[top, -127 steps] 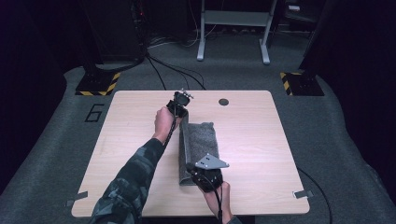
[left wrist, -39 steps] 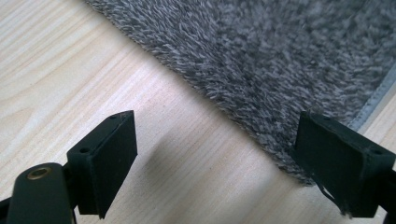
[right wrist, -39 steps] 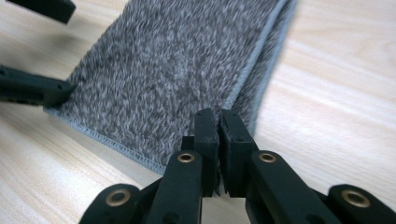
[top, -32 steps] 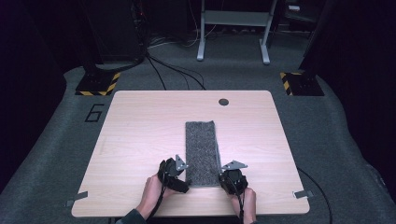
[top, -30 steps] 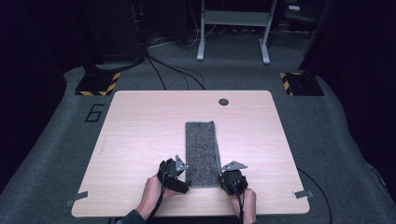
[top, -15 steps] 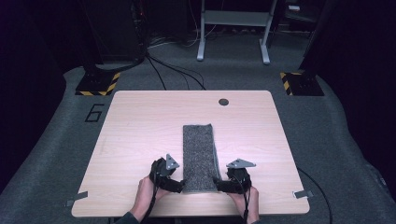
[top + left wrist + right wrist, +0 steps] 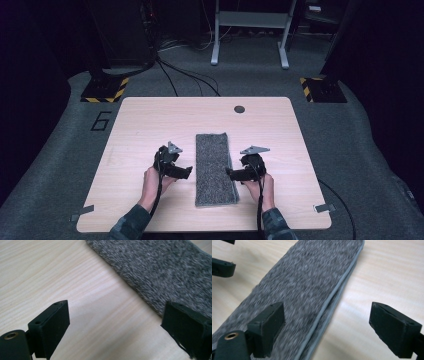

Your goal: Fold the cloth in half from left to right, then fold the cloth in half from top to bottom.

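High view: your cloth point(image 7: 214, 169) lies flat in the middle of the table point(image 7: 140, 125), a long grey strip running away from you, its near end close to the front edge. It is a speckled, nubby weave, folded into layers. In the right gripper view the cloth point(image 7: 307, 287) shows a pale edge along its long side, with a lower layer peeking out beneath it.

Your left gripper point(image 7: 186, 171) sits just beside the strip's left edge and your right gripper point(image 7: 231, 174) at its right edge, both pointing inward at it. In the left gripper view that gripper point(image 7: 120, 327) has its jaws wide apart and holds nothing; bare wood lies between them, and the cloth point(image 7: 160, 272) runs past the right jaw. In the right gripper view your right gripper point(image 7: 329, 327) is also spread wide, straddling the folded edge without closing on it.

How many layers the fold holds is hard to make out. The cloth looks slightly blurred in both gripper views. Your sleeves are cut off by the bottom of the high view.
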`<state>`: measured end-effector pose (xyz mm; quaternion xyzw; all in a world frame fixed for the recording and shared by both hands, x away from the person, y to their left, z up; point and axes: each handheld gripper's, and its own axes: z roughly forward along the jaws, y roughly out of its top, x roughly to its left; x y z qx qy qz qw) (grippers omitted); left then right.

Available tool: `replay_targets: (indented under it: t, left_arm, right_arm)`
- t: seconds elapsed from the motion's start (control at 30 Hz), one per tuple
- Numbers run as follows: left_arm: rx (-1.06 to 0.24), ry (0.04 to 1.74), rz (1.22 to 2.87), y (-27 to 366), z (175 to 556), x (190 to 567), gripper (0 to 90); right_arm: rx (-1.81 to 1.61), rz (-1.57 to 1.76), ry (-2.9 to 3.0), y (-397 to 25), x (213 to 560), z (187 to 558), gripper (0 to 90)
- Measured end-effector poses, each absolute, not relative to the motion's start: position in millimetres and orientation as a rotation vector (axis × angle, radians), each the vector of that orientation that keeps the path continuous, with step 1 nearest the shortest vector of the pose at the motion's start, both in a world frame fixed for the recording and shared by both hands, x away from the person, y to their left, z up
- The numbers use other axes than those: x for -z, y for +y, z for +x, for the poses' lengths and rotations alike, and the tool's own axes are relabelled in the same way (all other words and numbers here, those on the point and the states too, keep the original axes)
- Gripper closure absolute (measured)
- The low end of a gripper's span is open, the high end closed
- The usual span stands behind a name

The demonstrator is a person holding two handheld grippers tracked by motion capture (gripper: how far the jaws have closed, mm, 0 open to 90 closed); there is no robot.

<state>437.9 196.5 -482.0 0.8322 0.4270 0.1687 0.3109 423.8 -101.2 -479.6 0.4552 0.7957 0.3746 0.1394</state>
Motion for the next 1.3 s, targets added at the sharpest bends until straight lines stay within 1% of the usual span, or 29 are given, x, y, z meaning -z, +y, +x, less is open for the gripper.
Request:
replay_targets:
  t: [0.13, 0.3, 0.47, 0.6, 0.63, 0.67, 0.7, 0.73, 0.83, 0.93, 1.03, 1.13, 1.3]
  left_arm:
    - [-0.424, 1.139, 2.197, 192, 454, 482, 6.6]
    - [-0.409, 1.154, 2.2, 184, 476, 482, 5.3]
    - [-0.394, 1.17, 2.194, 178, 499, 480, 5.6]
    - [-0.398, 1.194, 2.175, 174, 515, 476, 7.8]
    - [-0.391, 1.196, 2.172, 174, 519, 475, 8.7]
    - [-0.389, 1.202, 2.167, 173, 523, 476, 10.0]
    - [-0.398, 1.212, 2.17, 172, 526, 477, 11.0]
    - [-0.387, 1.216, 2.174, 171, 529, 478, 12.3]
    - [-0.388, 1.228, 2.179, 167, 537, 482, 14.8]
    - [-0.39, 1.239, 2.196, 163, 544, 486, 17.5]
    - [-0.387, 1.249, 2.191, 161, 550, 488, 21.4]
    - [-0.344, 1.249, 2.172, 162, 555, 489, 28.1]
    - [-0.337, 1.269, 2.166, 162, 561, 494, 37.5]
  right_arm:
    - [-1.069, 1.314, 2.329, -97, 480, 445, 7.0]
    - [-1.049, 1.336, 2.353, -91, 481, 466, 4.6]
    - [-1.029, 1.321, 2.373, -86, 481, 486, 5.1]
    - [-1.034, 1.337, 2.364, -82, 479, 504, 6.8]
    - [-1.022, 1.342, 2.373, -82, 479, 509, 8.1]
    - [-1.021, 1.346, 2.377, -81, 479, 514, 12.7]
    - [-1.026, 1.357, 2.376, -80, 480, 518, 15.3]
    - [-1.027, 1.368, 2.375, -78, 480, 523, 14.4]
    - [-1.009, 1.381, 2.369, -73, 481, 534, 17.7]
    - [-0.971, 1.405, 2.345, -68, 484, 545, 23.1]
    - [-0.929, 1.449, 2.336, -65, 489, 555, 30.7]
    - [-0.907, 1.445, 2.325, -64, 492, 562, 40.0]
    - [-0.872, 1.438, 2.315, -63, 496, 569, 49.0]
